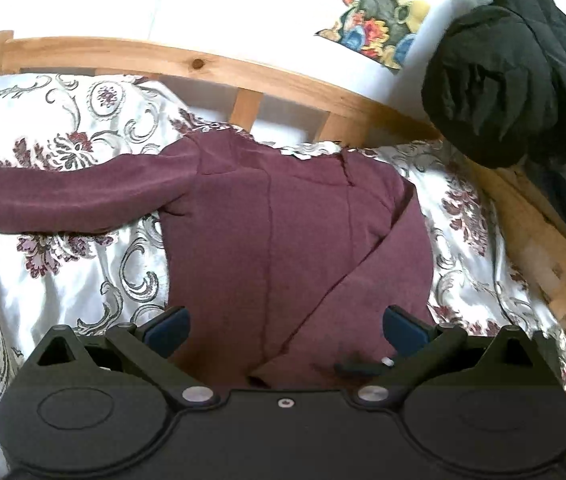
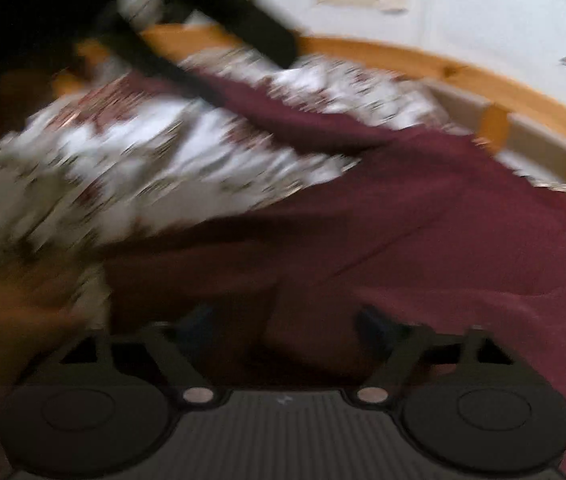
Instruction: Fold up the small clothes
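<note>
A maroon long-sleeved top (image 1: 283, 232) lies on a floral bedspread (image 1: 43, 280). Its left sleeve (image 1: 63, 196) stretches out to the left; the right side is folded over the body. My left gripper (image 1: 285, 330) is open, its blue-padded fingers wide apart just above the top's lower hem. In the blurred right wrist view the same top (image 2: 443, 220) fills the lower right. My right gripper (image 2: 283, 328) is open over the dark maroon cloth, holding nothing I can make out.
A wooden bed frame (image 1: 203, 64) runs along the far side and down the right (image 1: 543, 260). A black padded garment (image 1: 515, 92) hangs at the upper right. The other gripper's black body (image 2: 243, 20) crosses the right wrist view's top left.
</note>
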`<action>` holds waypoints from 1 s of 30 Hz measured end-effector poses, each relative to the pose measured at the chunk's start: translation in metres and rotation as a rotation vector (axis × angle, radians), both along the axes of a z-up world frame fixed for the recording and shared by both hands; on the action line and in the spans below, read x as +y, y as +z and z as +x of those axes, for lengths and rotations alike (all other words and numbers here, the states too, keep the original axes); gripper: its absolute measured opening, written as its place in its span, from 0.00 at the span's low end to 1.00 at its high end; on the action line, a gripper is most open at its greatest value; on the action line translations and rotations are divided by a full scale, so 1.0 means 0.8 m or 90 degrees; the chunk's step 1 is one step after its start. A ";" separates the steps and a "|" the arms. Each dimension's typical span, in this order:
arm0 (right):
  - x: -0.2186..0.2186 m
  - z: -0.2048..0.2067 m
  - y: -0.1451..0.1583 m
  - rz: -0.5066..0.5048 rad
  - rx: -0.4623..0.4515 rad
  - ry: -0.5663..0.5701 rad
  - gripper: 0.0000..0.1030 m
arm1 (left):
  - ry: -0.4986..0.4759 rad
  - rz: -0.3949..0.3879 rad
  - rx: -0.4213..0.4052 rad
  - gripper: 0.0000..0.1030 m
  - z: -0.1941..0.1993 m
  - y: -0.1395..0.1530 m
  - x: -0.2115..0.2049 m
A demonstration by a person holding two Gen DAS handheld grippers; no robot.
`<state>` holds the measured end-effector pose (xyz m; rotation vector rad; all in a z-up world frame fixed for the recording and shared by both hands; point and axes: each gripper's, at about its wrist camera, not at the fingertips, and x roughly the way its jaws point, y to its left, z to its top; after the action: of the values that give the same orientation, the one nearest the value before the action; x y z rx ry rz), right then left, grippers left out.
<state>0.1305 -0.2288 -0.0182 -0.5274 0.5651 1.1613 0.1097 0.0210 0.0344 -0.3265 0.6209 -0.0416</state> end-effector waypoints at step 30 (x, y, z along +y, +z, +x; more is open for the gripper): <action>-0.185 0.229 -0.016 0.251 -0.038 -0.610 0.80 | -0.013 0.121 0.251 0.99 0.074 -0.122 -0.045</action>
<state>0.3140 -0.3766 -0.0312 0.0759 0.4333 0.3149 0.1687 -0.0150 -0.0628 -0.1439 1.0115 0.0635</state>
